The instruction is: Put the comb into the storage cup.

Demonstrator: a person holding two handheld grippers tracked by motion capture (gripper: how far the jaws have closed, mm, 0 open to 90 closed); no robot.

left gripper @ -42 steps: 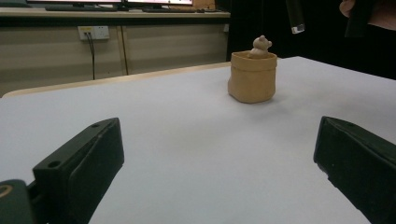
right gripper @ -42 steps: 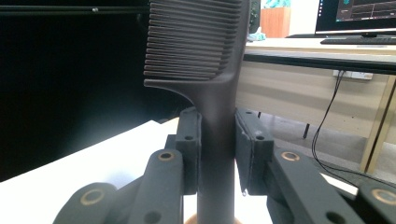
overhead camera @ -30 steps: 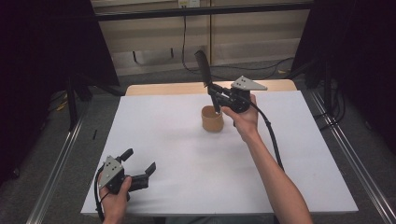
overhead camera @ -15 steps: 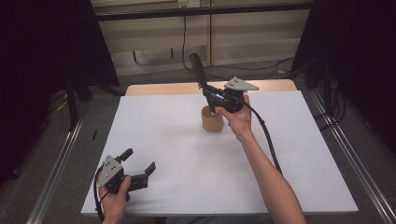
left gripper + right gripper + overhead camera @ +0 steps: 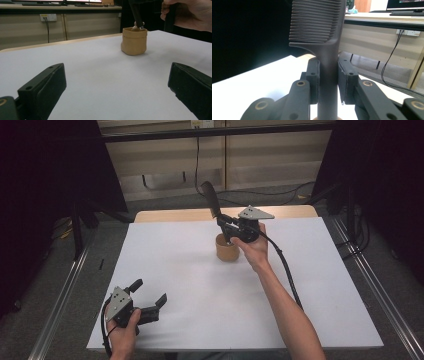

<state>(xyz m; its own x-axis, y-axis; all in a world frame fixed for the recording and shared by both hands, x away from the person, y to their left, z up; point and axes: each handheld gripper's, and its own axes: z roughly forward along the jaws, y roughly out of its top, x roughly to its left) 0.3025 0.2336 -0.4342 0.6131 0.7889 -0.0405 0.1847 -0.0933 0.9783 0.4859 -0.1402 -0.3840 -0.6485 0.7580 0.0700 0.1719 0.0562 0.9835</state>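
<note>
The right gripper clamps the black comb above the brown cup. The left gripper, at 7 o'clock on the table, stands wide and empty.

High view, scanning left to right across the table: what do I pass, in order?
Left gripper at the near left edge → tan cup → right gripper clamped on the black comb above the cup → right hand.
</note>
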